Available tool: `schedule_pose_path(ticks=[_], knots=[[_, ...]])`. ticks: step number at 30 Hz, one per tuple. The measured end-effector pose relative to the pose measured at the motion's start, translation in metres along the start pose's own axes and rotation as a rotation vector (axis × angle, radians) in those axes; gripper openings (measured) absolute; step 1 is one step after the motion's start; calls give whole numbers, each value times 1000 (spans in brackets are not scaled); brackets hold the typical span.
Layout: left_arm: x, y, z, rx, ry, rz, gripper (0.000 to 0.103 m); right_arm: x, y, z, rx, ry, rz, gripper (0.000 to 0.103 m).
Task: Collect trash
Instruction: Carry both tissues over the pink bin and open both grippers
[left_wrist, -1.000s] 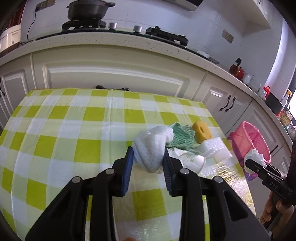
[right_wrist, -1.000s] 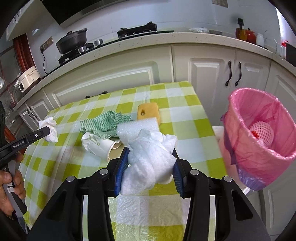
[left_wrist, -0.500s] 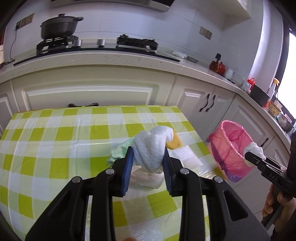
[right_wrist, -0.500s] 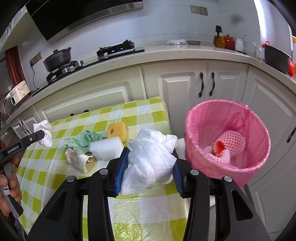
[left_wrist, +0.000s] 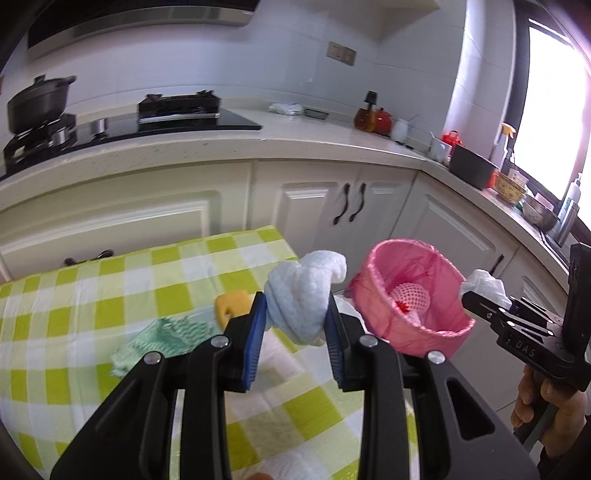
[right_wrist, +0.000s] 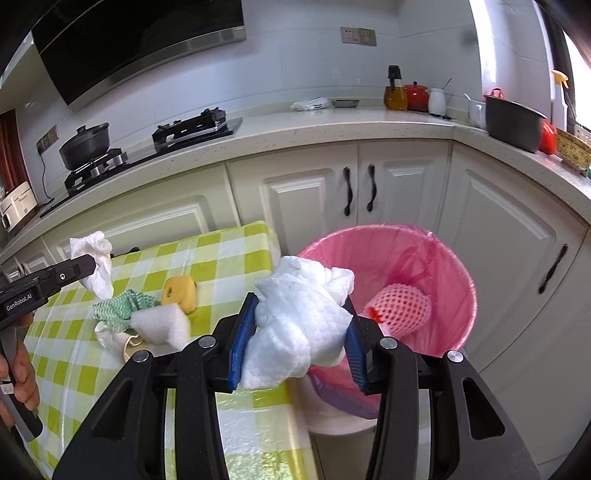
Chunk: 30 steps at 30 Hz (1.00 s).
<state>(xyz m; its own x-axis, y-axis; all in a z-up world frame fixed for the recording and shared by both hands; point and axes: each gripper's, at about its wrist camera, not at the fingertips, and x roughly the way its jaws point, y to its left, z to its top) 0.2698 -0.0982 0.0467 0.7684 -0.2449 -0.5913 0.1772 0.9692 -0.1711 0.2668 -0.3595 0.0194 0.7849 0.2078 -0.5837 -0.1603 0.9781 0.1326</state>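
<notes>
Right wrist view: my right gripper (right_wrist: 295, 332) clamps a crumpled white tissue (right_wrist: 299, 317) beside the pink bin (right_wrist: 443, 251). My left gripper (left_wrist: 295, 325) pinches another tissue wad (left_wrist: 303, 295) near that bin.

Paper cup (right_wrist: 118, 338) beside white foam block (right_wrist: 160, 325): mostly hidden behind block. Pink bin (right_wrist: 436, 258): near rim hidden behind crumpled tissue (right_wrist: 295, 317); base cut off by gripper body. Countertop jars beyond bin: too small to identify.

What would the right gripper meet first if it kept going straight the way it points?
Probably the pink-lined trash bin: the right gripper, shut on a crumpled white tissue wad, points toward its near rim; depth is uncertain.
</notes>
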Motion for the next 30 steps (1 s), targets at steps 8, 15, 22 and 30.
schedule_pose_path(ticks=[8, 15, 22, 30], knots=[[26, -52, 19, 69, 9, -58, 30, 0, -31, 13, 24, -25, -34, 43], [51, -99, 37, 114, 21, -133, 30, 6, -60, 24, 44, -32, -70, 43], [79, -136, 52, 158, 40, -177, 31, 18, -87, 34, 53, -29, -113, 43], [106, -157, 61, 148, 72, -223, 32, 27, -104, 41, 66, -29, -118, 44]])
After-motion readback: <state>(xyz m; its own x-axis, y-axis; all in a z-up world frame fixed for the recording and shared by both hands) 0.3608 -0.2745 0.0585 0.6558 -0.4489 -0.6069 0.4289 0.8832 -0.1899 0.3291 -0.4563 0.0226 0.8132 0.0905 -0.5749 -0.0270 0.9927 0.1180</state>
